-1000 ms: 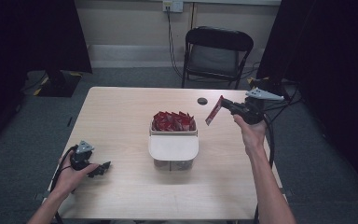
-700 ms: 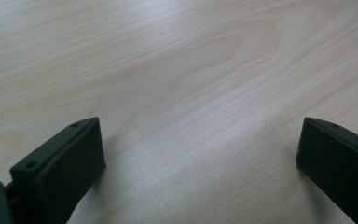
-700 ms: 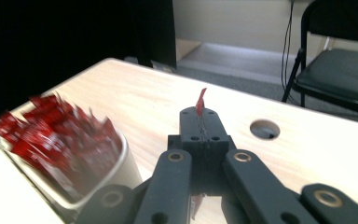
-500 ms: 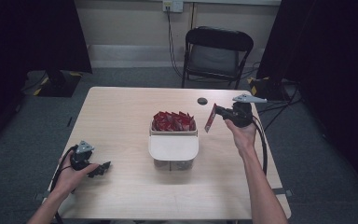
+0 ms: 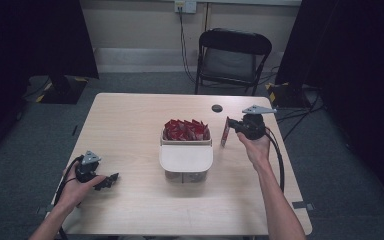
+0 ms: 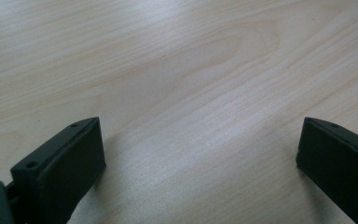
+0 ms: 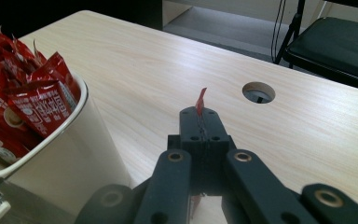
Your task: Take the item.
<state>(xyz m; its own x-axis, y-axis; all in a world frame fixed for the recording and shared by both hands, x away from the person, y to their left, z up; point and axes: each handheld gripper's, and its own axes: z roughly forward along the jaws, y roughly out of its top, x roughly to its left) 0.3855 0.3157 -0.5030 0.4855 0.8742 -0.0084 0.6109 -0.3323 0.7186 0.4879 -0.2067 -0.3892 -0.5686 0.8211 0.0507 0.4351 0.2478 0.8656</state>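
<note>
Right gripper (image 5: 231,131): jaws pressing together on a red packet (image 5: 225,132), which is hanging edge-on from the pads, just right of the bin (image 5: 186,162) and above the table (image 5: 130,125). In the right gripper view the packet (image 7: 200,100) is showing as a thin red sliver poking out past the jaw tips; whether its lower end is touching the wood is hard to judge.

Left gripper (image 5: 111,180): jaws standing wide apart, holding nothing, lying low over bare wood near the table's front left corner, well apart from the bin.

Bin: white, sitting at mid-table, its lid hanging open toward the person, its back half packed with upright red packets (image 5: 186,129).

Cable hole (image 5: 217,108): round, sitting in the tabletop beyond the right gripper.

Chair (image 5: 232,55): black, standing behind the table's far edge.
</note>
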